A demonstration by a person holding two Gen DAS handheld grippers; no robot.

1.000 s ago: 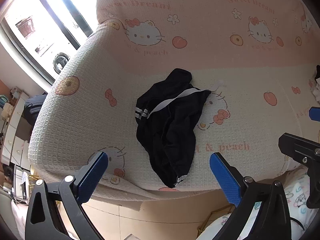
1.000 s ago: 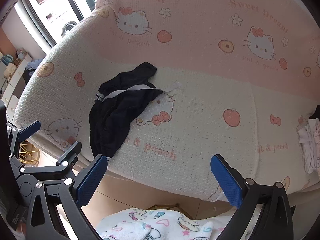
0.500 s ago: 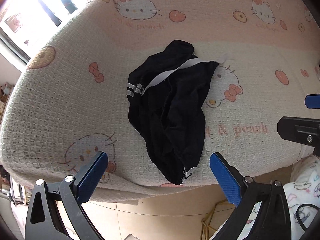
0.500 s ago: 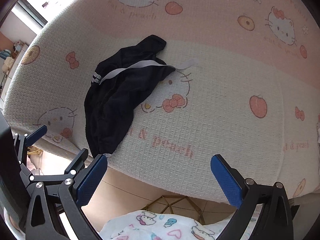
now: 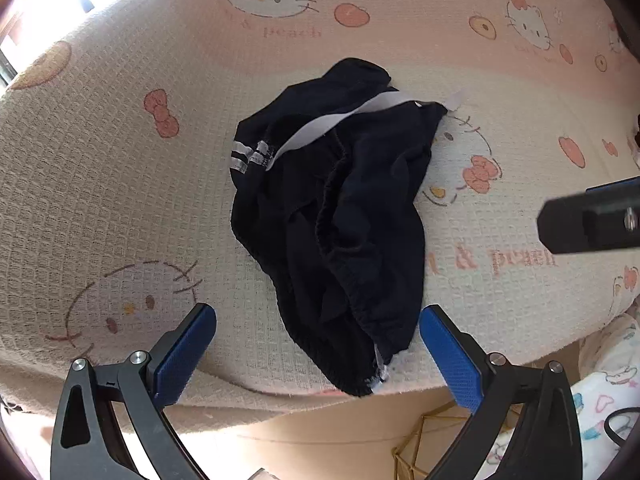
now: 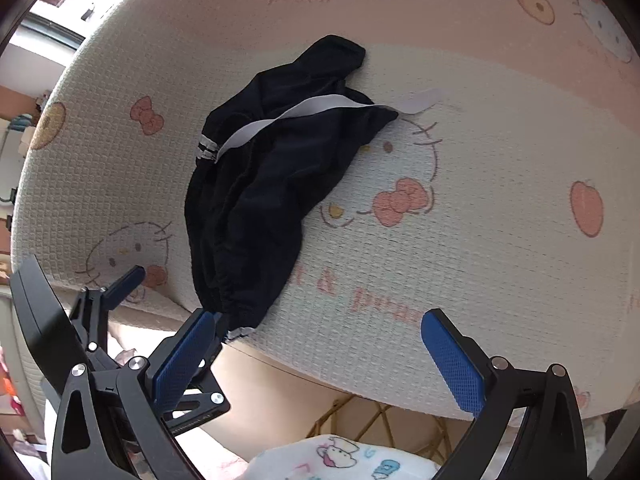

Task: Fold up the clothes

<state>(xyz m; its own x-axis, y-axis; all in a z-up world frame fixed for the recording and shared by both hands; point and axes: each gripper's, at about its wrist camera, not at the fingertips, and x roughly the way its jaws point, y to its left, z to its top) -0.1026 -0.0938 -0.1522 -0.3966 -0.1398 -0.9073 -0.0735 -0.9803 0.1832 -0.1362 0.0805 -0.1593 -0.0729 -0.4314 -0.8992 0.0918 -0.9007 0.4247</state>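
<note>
Crumpled black shorts (image 5: 336, 216) with grey stripe lie on waffle-textured blanket (image 5: 100, 184).

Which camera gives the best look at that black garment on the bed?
The left wrist view: the black garment lies whole between the open fingers. The right wrist view shows it off to the left, its lower hem partly hidden behind a blue finger.

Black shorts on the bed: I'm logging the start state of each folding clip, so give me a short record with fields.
garment: black shorts, crumpled, unfolded
trim: grey-white band across the top, striped cuff
surface: cat-print waffle blanket
position: near the front edge of the blanket, lower hem at the edge
left tongs: open, either side of the lower hem, not gripping
right tongs: open, empty
</note>
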